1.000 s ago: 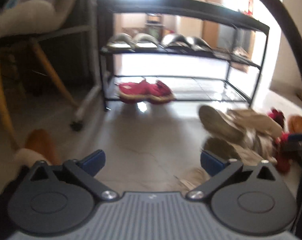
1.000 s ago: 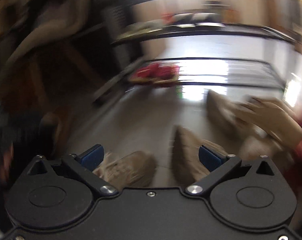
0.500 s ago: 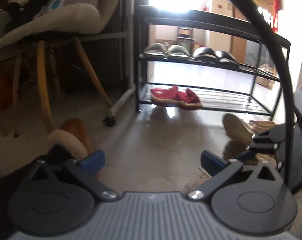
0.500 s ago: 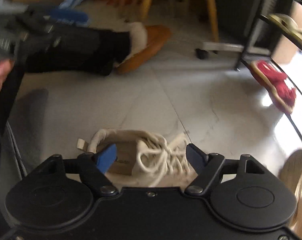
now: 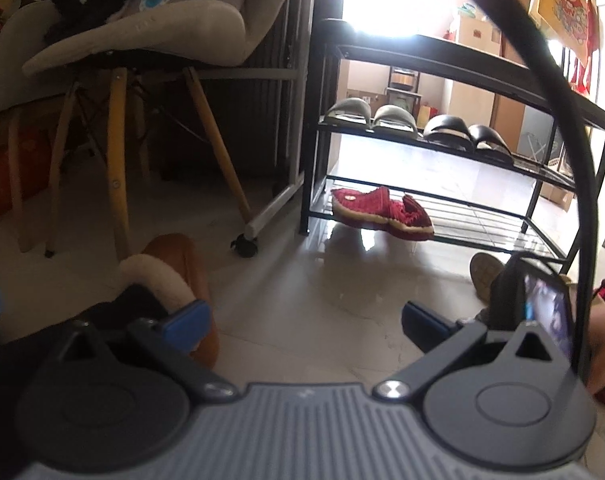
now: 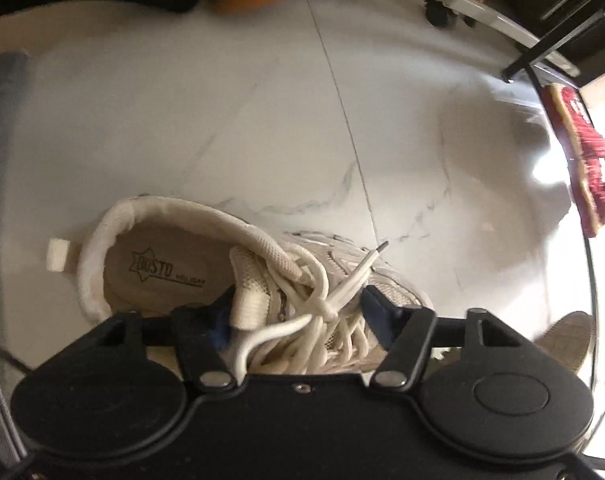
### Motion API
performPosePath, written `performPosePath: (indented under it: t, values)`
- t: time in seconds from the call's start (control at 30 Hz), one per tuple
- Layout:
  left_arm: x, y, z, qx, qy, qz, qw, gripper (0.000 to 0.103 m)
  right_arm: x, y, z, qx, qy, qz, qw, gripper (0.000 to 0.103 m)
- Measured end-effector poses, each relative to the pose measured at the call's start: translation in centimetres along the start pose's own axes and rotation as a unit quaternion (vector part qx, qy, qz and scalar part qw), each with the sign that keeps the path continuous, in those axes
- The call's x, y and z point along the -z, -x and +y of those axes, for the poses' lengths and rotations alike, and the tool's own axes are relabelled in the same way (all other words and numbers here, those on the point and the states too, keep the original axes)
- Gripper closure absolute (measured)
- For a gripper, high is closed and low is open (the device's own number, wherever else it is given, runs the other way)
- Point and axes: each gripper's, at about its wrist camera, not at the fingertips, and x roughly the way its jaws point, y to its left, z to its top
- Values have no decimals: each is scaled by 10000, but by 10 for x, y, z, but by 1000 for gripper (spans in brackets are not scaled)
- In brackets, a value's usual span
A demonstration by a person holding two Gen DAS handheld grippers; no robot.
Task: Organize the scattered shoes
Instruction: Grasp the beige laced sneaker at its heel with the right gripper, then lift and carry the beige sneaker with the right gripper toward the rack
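A white lace-up sneaker (image 6: 206, 256) lies on the pale tile floor. My right gripper (image 6: 296, 312) stands over its tongue and laces, jaws open on either side and partly closed in; I cannot tell whether they touch it. My left gripper (image 5: 306, 320) is open and empty, low above the floor, facing a black shoe rack (image 5: 454, 148). A pair of red slippers (image 5: 382, 212) sits on the rack's bottom shelf, and it also shows in the right wrist view (image 6: 586, 160). A brown fleece-lined slipper (image 5: 174, 280) lies by my left finger.
Grey and black slippers (image 5: 414, 124) sit on the rack's middle shelf. A chair with yellow wooden legs (image 5: 118, 160) and a wheeled frame (image 5: 270, 212) stand left of the rack. A tan shoe sole (image 5: 484, 276) lies at the right, also in the right wrist view (image 6: 570, 336).
My right gripper has dropped closer over the white sneaker and its jaws have narrowed around the tongue and laces. My left gripper has turned slightly left and nearer the brown slipper.
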Motion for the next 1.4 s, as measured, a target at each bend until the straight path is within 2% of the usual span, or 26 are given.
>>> performPosePath:
  t: [0.03,0.07,0.27,0.4,0.47,0.57,0.6,0.73,0.93,1.03,1.13,1.2,1.27,1.37,1.4]
  values:
    - [0,0,2,5,42,-2,10000,1,-2,-3,1,49,-17,102,9999,53]
    - [-1,0,5,-8,99,0,10000,1,-4,-6,3,98,-35,204,9997,55]
    - [-3,2,16,-81,277,-57,9996,1,-14,-23,10,365,-209,772,9961,65]
    - [-6,3,22,-176,280,-122,9994,1,-9,-19,-2,318,-1084,776,9906,68]
    - [-8,3,25,-204,376,-113,9990,1,-2,-17,-13,237,-1754,831,9807,69]
    - [-11,5,31,-196,556,-144,9982,1,18,-11,-35,32,-3110,931,9458,69]
    - [-11,6,32,-185,595,-161,9979,1,21,-8,-39,-10,-3349,931,9376,69]
    - [-11,5,36,-101,683,-129,9975,1,23,6,-41,-63,-3420,795,9363,68]
    - [-12,2,43,-34,760,-60,9971,1,26,28,-44,-144,-3525,590,9338,56]
    - [-12,1,45,-57,778,-69,9969,1,27,38,-45,-184,-3577,488,9324,41]
    - [-12,-1,45,-77,805,-63,9967,1,28,49,-47,-224,-3628,385,9308,19]
    - [-12,-2,45,-90,823,-59,9965,1,29,56,-48,-251,-3662,317,9297,16]
    - [-13,-3,45,-104,841,-54,9964,1,30,63,-49,-277,-3695,248,9285,0]
    - [-11,-2,42,-100,794,-27,9968,1,31,74,-51,-317,-3745,145,9266,0]
    - [-11,-2,42,-92,779,-30,9969,1,1,57,-52,-153,-3456,77,9382,0]
